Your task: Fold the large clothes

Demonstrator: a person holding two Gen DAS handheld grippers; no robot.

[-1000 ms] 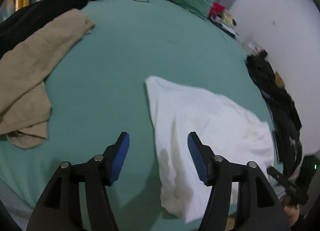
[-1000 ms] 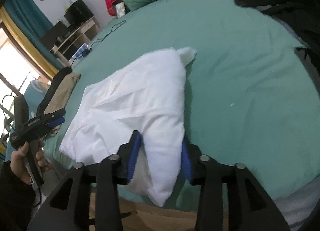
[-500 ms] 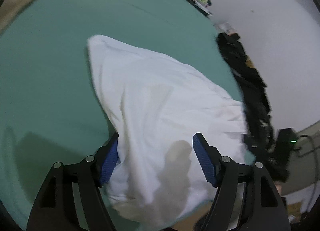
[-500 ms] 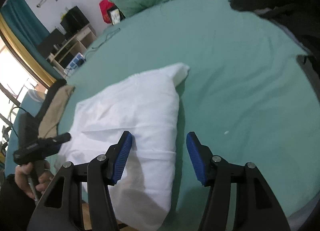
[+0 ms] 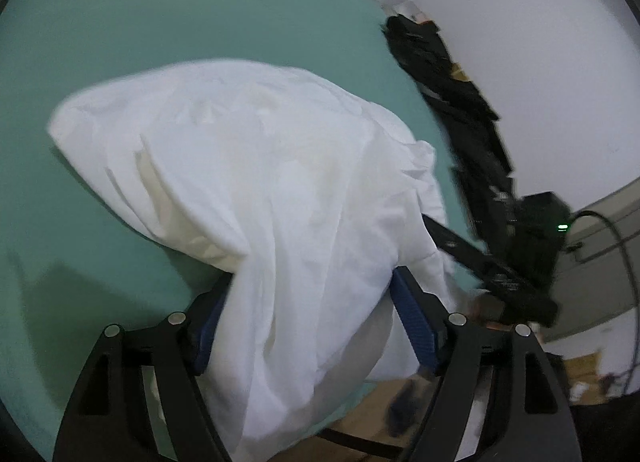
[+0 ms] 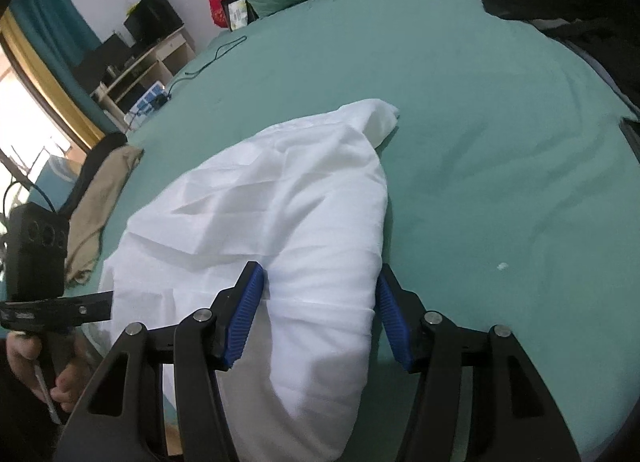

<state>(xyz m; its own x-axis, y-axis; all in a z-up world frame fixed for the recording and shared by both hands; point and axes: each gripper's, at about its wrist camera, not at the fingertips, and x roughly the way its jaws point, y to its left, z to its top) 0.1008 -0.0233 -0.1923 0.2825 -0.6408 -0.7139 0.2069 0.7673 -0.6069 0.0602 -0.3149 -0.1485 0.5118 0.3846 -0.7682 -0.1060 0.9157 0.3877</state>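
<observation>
White cloth (image 5: 260, 181) lies bunched on the green bed (image 6: 480, 101), hanging over its near edge. Your left gripper (image 5: 316, 314) and right gripper (image 6: 320, 310) both straddle it, fingers spread wide.

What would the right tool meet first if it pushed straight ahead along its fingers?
The white garment. The right tool is open with the bunched cloth already between its fingers, so going on would press deeper into that fabric before reaching the green bedsheet.
</observation>
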